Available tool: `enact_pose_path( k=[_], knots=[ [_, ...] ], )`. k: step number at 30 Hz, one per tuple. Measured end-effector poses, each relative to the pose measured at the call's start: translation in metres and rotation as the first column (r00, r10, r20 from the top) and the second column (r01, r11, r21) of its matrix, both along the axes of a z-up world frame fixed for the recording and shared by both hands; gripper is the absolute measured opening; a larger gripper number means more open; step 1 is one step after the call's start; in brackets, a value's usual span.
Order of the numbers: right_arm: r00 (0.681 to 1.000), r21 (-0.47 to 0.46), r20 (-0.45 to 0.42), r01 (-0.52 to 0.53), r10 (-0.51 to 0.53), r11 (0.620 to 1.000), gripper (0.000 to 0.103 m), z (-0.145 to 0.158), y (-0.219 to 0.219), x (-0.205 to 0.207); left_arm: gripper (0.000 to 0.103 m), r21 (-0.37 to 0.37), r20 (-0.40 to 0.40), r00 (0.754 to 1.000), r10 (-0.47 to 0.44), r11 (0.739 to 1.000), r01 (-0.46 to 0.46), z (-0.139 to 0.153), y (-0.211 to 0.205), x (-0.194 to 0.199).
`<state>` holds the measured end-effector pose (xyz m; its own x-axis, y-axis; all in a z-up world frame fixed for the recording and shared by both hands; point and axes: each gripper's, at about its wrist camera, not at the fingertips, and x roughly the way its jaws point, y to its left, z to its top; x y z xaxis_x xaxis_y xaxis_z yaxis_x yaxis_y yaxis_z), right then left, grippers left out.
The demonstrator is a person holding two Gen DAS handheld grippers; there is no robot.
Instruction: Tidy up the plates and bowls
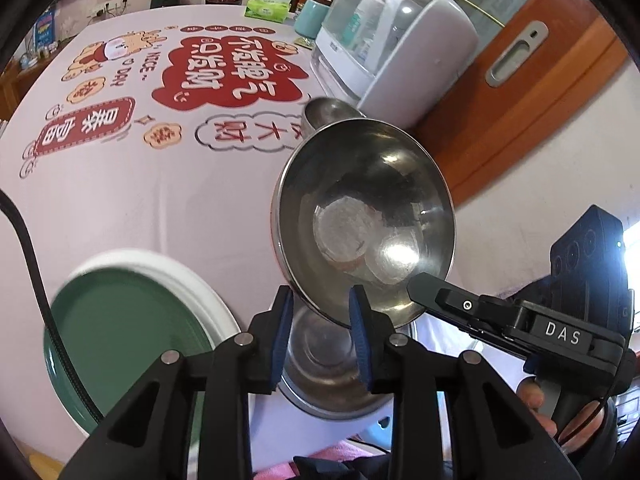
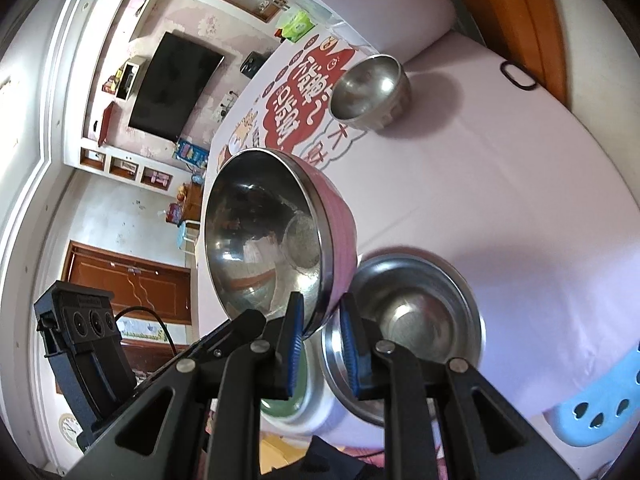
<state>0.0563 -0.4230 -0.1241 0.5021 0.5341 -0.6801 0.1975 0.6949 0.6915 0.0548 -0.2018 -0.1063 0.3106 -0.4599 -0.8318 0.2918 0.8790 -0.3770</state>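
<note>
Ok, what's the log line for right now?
right gripper: shut on pink bowl | pink bowl: tilted, above steel bowl | left gripper: open at its rim | green plate: on table

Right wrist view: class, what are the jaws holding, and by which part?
The pink bowl, steel inside, gripped at its near rim: one of the jaws inside, the other against the pink outer wall.
</note>
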Motion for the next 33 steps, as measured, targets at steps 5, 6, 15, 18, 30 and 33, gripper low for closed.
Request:
enact_pose_path(
  k=[5,6,15,18,30,33],
  knots=[
    [0.999,-0.010,-0.028,-0.025,0.024,1.000,0.018,-0.005,-0.006,-0.019,0.029,-0.001,-0.019,1.000,-0.007,1.000,0.007,-0.006,-0.006,-0.021],
    [0.999,-0.006,-0.037,-0.025,0.025,1.000,0.018,-0.007,-0.007,-0.022,0.030,-0.002,-0.027,1.000,-0.008,1.000,0.008,-0.008,-0.007,-0.025],
    [0.993,0.007,-0.114,-0.027,0.028,1.000,0.018,-0.023,-0.017,-0.040,0.032,0.025,-0.082,0.996,-0.016,1.000,0.018,-0.023,-0.015,-0.042],
    [0.989,0.005,-0.143,-0.028,0.028,1.000,0.018,-0.029,-0.019,-0.046,0.032,0.034,-0.107,0.994,-0.016,0.999,0.020,-0.030,-0.017,-0.045],
    [0.982,0.024,-0.186,-0.016,0.020,1.000,0.019,-0.042,-0.024,-0.059,0.034,0.068,-0.149,0.989,-0.011,0.997,0.021,-0.044,-0.023,-0.054],
    [0.983,0.024,-0.181,-0.021,0.025,1.000,0.020,-0.042,-0.024,-0.059,0.034,0.071,-0.147,0.989,-0.010,0.997,0.020,-0.044,-0.024,-0.054]
  ],
)
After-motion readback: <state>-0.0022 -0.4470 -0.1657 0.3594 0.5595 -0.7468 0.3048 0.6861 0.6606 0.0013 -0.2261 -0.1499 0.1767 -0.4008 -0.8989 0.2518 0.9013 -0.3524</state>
